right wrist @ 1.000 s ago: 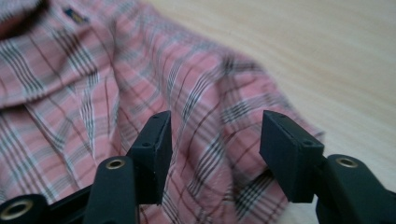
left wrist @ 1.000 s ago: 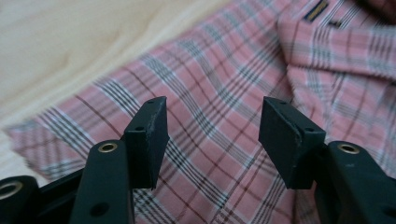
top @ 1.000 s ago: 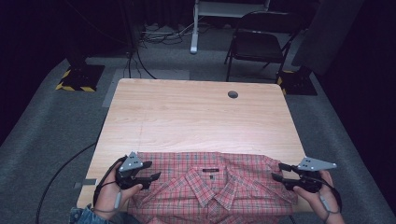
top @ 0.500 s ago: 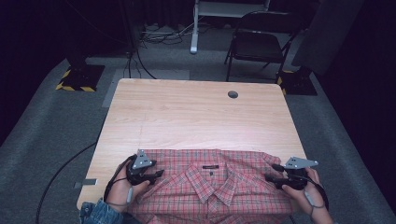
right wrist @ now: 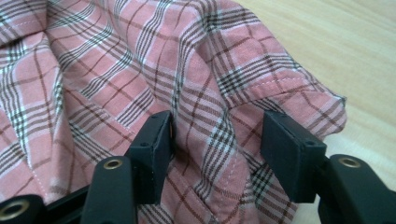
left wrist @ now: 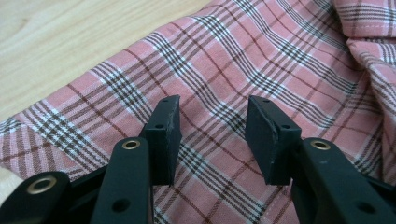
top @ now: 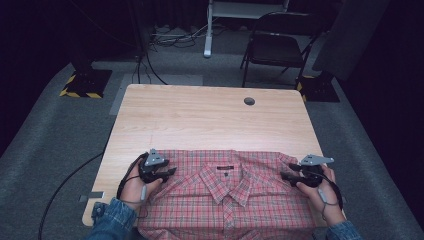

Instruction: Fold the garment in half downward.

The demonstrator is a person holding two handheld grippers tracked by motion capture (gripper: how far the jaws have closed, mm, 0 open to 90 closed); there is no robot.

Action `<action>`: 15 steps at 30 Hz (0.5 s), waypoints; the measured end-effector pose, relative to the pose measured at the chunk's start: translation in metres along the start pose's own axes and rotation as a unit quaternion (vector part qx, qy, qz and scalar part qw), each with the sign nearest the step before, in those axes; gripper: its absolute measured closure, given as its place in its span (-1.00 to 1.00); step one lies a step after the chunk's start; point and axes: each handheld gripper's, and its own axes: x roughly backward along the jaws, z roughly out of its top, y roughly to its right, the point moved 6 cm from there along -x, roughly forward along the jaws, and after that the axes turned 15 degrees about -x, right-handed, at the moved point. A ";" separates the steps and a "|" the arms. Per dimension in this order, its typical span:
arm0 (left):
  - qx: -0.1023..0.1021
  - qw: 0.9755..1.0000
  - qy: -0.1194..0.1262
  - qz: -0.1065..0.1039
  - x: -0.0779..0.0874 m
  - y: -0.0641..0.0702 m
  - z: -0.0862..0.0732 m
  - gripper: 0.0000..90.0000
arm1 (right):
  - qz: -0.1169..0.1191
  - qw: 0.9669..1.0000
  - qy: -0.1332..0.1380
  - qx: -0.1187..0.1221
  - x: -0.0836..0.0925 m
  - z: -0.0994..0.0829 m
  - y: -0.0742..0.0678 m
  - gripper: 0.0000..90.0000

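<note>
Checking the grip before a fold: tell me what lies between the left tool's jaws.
In the left gripper view, the left tool has flat plaid shirt cloth between its open jaws; the pads are not pressing it.

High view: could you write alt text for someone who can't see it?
A pink plaid shirt lies front-up at the near edge of a wooden table, and a person's hands rest a black left gripper and right gripper on its two shoulders. Beyond the table stands a folding chair.

The shirt (top: 225, 200) lies flat on the table (top: 200, 120) at its near edge. A chair (top: 275, 47) stands behind the far edge.
</note>
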 end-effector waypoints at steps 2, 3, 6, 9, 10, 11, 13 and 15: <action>0.002 1.000 0.002 0.001 -0.004 -0.005 0.002 0.23 | -0.003 1.000 0.001 -0.003 -0.003 0.004 0.003 -0.03; 0.005 1.000 0.002 0.001 -0.005 -0.007 0.003 0.24 | -0.004 1.000 0.003 -0.004 -0.005 0.006 0.005 -0.03; 0.005 1.000 0.000 0.005 -0.010 -0.013 0.006 0.24 | -0.007 1.000 0.010 -0.010 -0.010 0.012 0.009 -0.05; 0.007 1.000 0.000 0.006 -0.012 -0.014 0.007 0.23 | -0.001 1.000 0.011 -0.016 -0.012 0.014 0.009 -0.16; 0.006 1.000 0.001 0.006 -0.011 -0.014 0.007 0.22 | 0.007 1.000 0.010 -0.020 -0.012 0.014 0.009 -0.23; 0.004 1.000 -0.001 0.007 -0.011 -0.014 0.007 0.22 | 0.022 0.999 0.009 -0.026 -0.010 0.013 0.008 -0.26; 0.004 1.000 -0.001 0.009 -0.011 -0.014 0.006 0.21 | 0.073 0.996 0.017 -0.058 -0.001 0.016 0.009 -0.23; 0.006 1.000 -0.001 0.010 -0.010 -0.013 0.006 0.20 | 0.106 0.989 0.043 -0.096 0.015 0.022 0.016 -0.20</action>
